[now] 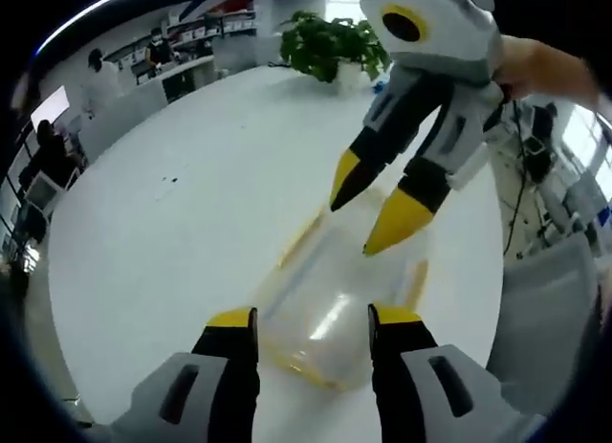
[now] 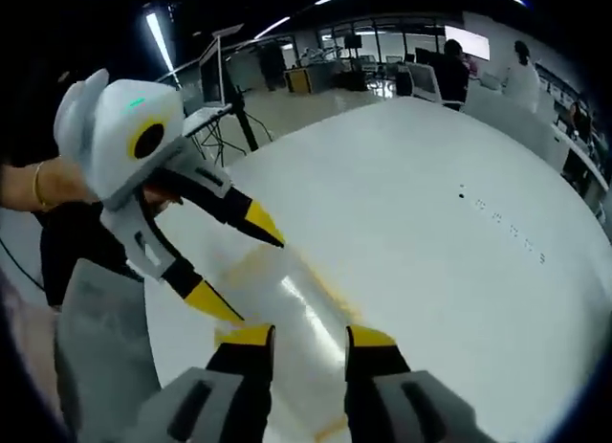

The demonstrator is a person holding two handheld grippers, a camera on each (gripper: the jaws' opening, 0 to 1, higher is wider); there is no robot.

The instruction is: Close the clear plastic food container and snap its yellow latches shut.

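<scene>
The clear plastic container [image 1: 335, 304] lies on the white table [image 1: 191, 223], its lid faintly glinting, with yellow latches [image 1: 301, 237] along its sides. My left gripper [image 1: 314, 319] hovers open at its near end, one jaw on either side. My right gripper [image 1: 366, 213] comes down from the upper right, open, with its yellow tips just over the container's far end. In the right gripper view the container [image 2: 301, 304] is a pale see-through shape ahead of my open right gripper [image 2: 308, 336]. The left gripper [image 2: 244, 269] reaches in there from the left, open.
A potted green plant [image 1: 330, 41] stands at the table's far edge. A grey chair [image 1: 550, 309] is beside the table, also seen as a grey chair [image 2: 96, 338]. Small dark specks [image 2: 502, 218] dot the tabletop. People and desks [image 1: 143, 65] are in the background.
</scene>
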